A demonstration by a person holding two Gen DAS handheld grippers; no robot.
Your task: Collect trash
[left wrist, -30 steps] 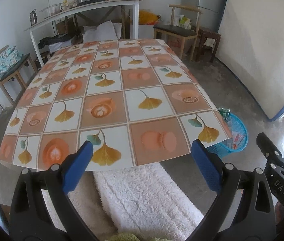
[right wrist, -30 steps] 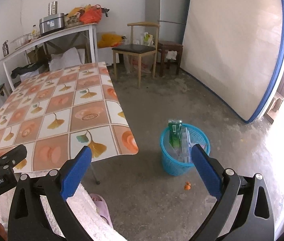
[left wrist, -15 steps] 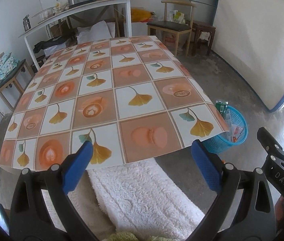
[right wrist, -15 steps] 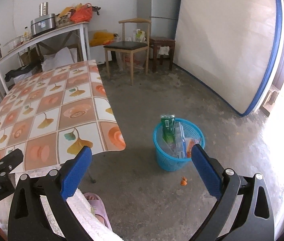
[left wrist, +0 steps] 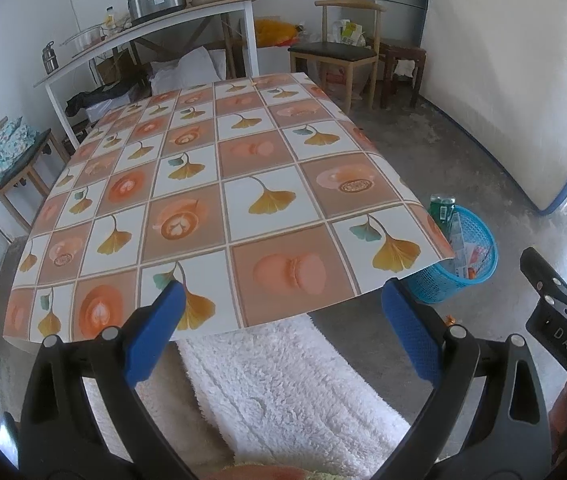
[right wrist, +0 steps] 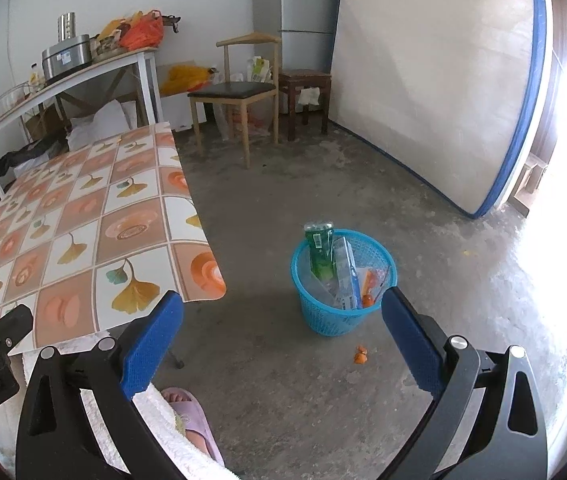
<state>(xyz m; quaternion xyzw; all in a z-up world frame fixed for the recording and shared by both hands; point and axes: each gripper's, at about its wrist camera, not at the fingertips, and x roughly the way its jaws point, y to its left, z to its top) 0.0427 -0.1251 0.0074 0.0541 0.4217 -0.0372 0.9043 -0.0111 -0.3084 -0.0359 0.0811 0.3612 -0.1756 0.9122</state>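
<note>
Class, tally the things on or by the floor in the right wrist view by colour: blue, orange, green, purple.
Blue: 1, the basket
Orange: 1, the scrap on the floor
Green: 1, the packet in the basket
Purple: 1, the slipper
Total: 4

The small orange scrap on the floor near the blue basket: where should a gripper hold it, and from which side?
Come straight down on the orange scrap from above with the open right gripper, pinching across its narrow width. It is small, lies low on bare concrete, and nothing touches it; the blue basket stands apart behind it.
</note>
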